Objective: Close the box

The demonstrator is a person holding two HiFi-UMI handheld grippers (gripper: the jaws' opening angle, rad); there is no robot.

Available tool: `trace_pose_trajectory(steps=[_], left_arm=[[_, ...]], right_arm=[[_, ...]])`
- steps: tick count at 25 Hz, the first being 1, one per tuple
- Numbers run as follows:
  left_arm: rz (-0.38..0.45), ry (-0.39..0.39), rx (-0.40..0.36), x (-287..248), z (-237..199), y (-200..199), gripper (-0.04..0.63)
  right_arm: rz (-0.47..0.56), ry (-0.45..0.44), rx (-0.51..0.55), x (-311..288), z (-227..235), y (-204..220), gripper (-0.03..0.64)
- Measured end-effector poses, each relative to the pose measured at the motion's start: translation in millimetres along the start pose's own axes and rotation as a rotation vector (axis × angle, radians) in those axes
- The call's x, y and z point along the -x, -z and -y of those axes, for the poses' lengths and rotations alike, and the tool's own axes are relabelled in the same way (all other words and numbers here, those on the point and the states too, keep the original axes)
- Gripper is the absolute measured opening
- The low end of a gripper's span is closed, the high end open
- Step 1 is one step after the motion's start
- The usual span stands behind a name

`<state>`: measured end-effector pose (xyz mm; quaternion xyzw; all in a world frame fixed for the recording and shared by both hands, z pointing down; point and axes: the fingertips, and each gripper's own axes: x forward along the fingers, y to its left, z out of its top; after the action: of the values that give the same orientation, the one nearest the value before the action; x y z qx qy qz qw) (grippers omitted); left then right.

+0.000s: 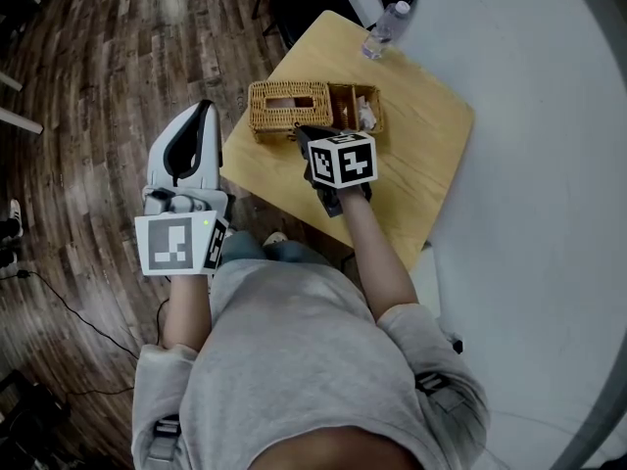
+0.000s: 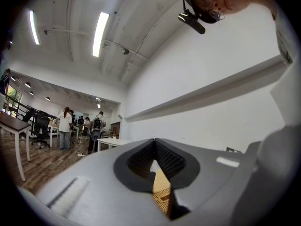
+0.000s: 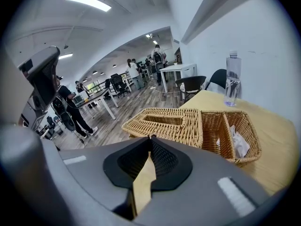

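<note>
The right gripper [image 3: 149, 138] has its jaws together with nothing in them, just by the wicker box [image 3: 169, 121]. The left gripper [image 2: 154, 140] is closed and empty too, off beside the yellow table [image 1: 431, 155]. The box sits on that table, and a water bottle [image 1: 385, 27] stands at the far corner. Dark wood floor [image 1: 88, 86] is on one side and a white wall [image 3: 263, 32] on the other.

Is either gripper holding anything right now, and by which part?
Nothing is held. The left gripper and the right gripper both have their jaws together and empty; the right one points at the wicker box.
</note>
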<state>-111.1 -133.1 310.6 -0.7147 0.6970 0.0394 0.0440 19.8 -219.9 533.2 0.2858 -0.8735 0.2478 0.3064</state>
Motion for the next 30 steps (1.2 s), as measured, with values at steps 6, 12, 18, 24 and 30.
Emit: trace_pose_trajectory(steps=[6, 12, 18, 24, 30], left_arm=[[0.006, 0.013, 0.0, -2.3, -2.2, -3.3, 0.058], [-0.003, 0.02, 0.001, 2.7, -10.9, -4.9, 0.058], [-0.01, 0.028, -0.005, 10.3, -17.3, -6.8, 0.058], [-0.013, 0.031, -0.017, 20.7, -26.8, -12.5, 0.058], [-0.023, 0.024, -0.028, 36.5, -38.3, -16.9, 0.058]], right_arm=[[-0.013, 0.026, -0.006, -4.6, 2.5, 6.7, 0.017], [-0.015, 0.054, -0.015, -9.6, 3.2, 11.1, 0.017], [-0.017, 0.098, -0.016, -10.9, 5.1, 17.1, 0.018], [-0.028, 0.14, -0.006, -15.4, 5.6, 25.8, 0.018], [-0.02, 0.172, 0.002, -16.7, 3.4, 29.7, 0.02]])
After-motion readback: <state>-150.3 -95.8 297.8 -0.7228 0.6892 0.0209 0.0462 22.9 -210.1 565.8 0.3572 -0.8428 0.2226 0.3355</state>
